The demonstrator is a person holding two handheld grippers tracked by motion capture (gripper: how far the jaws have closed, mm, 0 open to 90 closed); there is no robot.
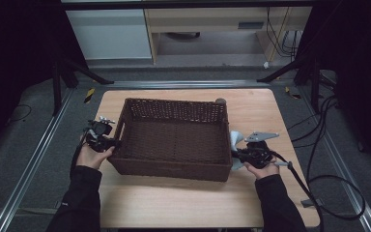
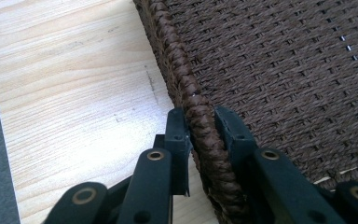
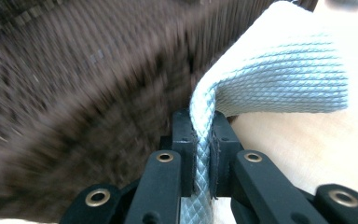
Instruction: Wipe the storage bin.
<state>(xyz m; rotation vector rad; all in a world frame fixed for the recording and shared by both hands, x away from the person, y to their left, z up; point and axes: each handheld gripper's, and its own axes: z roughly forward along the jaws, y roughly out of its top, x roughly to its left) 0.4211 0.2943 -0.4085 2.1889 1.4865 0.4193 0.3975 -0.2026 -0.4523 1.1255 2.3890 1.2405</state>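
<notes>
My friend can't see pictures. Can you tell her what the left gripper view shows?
Two black tongs pinch the braided rim of a brown woven basket, one jaw on each side. Pale wooden table lies beside the basket.

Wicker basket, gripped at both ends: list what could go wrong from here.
1. The left hand-held gripper pinches only the braided rim of the wicker basket; a lift could let that rim slip out.
2. The right hand-held gripper is shut on a pale woven strap, which is soft and folded, so that end may sag or swing.
3. A small grey object stands behind the far corner; pushing the basket could knock it.
</notes>
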